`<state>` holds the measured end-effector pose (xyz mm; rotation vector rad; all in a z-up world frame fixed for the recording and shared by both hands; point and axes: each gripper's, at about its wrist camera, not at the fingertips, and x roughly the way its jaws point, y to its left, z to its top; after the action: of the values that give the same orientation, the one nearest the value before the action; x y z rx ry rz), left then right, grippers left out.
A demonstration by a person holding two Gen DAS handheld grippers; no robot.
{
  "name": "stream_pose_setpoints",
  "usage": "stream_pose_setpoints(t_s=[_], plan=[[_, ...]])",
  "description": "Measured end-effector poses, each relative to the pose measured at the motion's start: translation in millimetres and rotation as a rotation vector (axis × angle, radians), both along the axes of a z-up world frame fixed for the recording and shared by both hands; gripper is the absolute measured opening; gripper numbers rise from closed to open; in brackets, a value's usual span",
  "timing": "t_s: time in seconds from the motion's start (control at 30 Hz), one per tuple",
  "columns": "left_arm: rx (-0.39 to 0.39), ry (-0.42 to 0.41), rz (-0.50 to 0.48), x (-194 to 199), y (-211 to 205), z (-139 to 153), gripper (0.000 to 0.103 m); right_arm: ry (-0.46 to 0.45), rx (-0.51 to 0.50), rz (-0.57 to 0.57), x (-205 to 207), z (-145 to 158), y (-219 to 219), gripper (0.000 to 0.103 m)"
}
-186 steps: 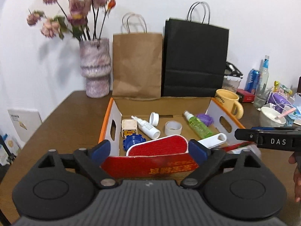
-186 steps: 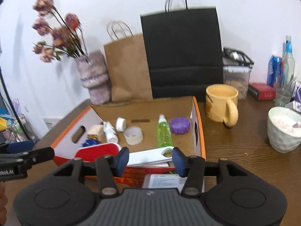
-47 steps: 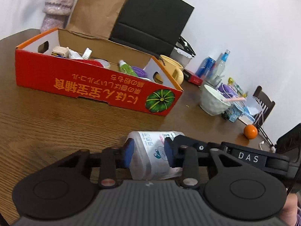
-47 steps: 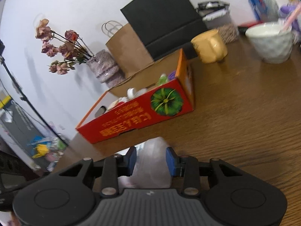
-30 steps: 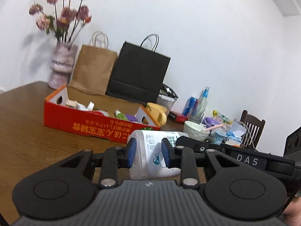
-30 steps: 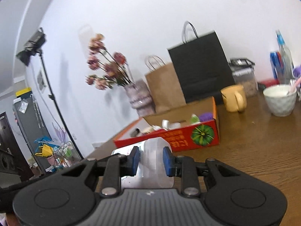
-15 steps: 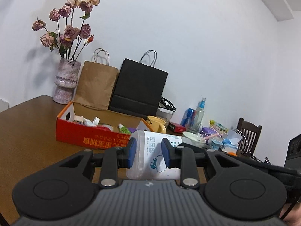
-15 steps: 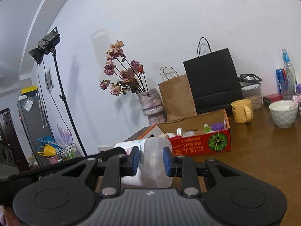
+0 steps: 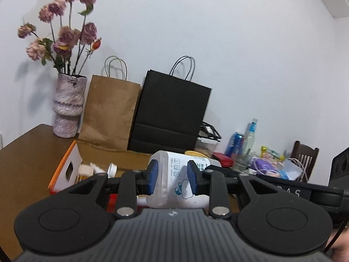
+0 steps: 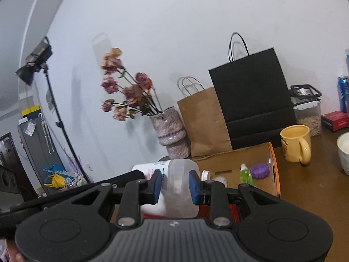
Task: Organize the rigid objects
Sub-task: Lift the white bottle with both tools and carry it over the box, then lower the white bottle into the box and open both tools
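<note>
Both grippers pinch the same translucent plastic bottle, which lies on its side in the air above the near edge of the cardboard box. In the left wrist view the left gripper has its blue-padded fingers pressed against the bottle's labelled end from 9 and 3 o'clock; the bottle fills the gap between them and runs off toward 2 o'clock, where the dark body of the right gripper crosses. In the right wrist view that gripper's fingers clamp the bottle's plain, cloudy end in the same way, with the printed end pointing to 10 o'clock.

Inside the box, at 1 o'clock from the right fingers, lie a green spray bottle and a purple round lid. On the tabletop beyond the box stand a yellow mug, a black paper bag, a brown paper bag and a mottled vase of dried roses at 10 o'clock in the left view.
</note>
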<state>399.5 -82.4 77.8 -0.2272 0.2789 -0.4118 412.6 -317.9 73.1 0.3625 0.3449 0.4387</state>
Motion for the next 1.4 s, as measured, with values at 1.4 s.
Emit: stream_pose_setpoints(t_s=[1.4], plan=[[0.235,0.446,0.102,277.8,-6.4,-62.8,0.054,0.478,-0.138,-0.061,277.7,-77.1,14.6,0.029]])
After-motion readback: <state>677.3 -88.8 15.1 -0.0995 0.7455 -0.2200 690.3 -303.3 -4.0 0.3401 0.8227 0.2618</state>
